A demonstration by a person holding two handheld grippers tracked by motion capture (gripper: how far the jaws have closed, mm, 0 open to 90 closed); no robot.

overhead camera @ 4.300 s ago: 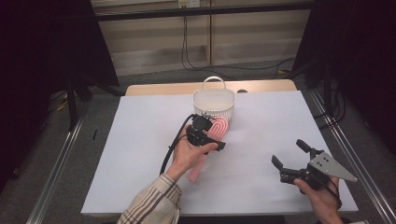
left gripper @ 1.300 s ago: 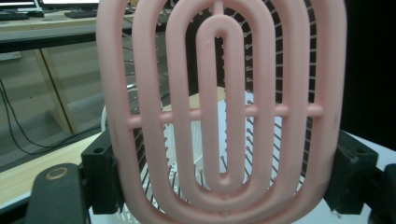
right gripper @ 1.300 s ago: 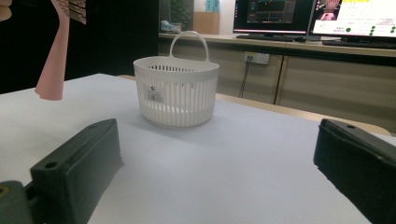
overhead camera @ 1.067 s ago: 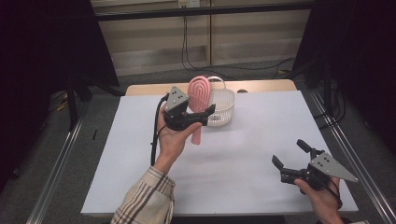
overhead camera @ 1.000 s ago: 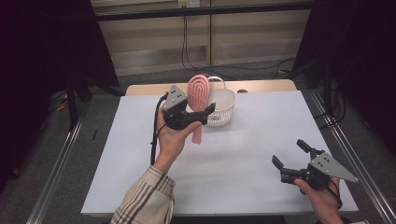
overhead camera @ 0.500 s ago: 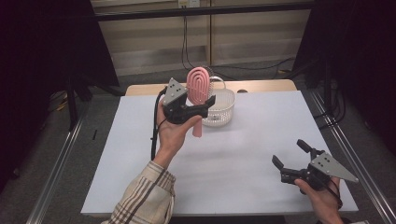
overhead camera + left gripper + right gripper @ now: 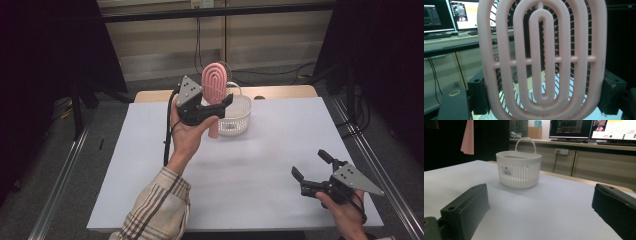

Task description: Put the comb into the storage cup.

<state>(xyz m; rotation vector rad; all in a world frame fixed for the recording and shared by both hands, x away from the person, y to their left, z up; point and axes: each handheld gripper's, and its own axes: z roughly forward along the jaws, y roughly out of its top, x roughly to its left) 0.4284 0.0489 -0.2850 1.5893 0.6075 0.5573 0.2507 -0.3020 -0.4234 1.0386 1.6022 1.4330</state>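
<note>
pink vented hairbrush (image 7: 215, 87) upright, raised, in front of the white basket (image 7: 236, 115).

Your left claw (image 7: 214, 109) is black with a grey three-cornered plate, and the hairbrush (image 7: 215, 89) in it is pink, its back a pattern of nested oval rings crossed by short bars. The basket (image 7: 235, 116) is white with slotted walls and a small label. The tabletop (image 7: 260, 165) is white. Your sleeve (image 7: 152, 210) is a beige plaid. Your right claw (image 7: 312, 170) is black and grey too.
</note>
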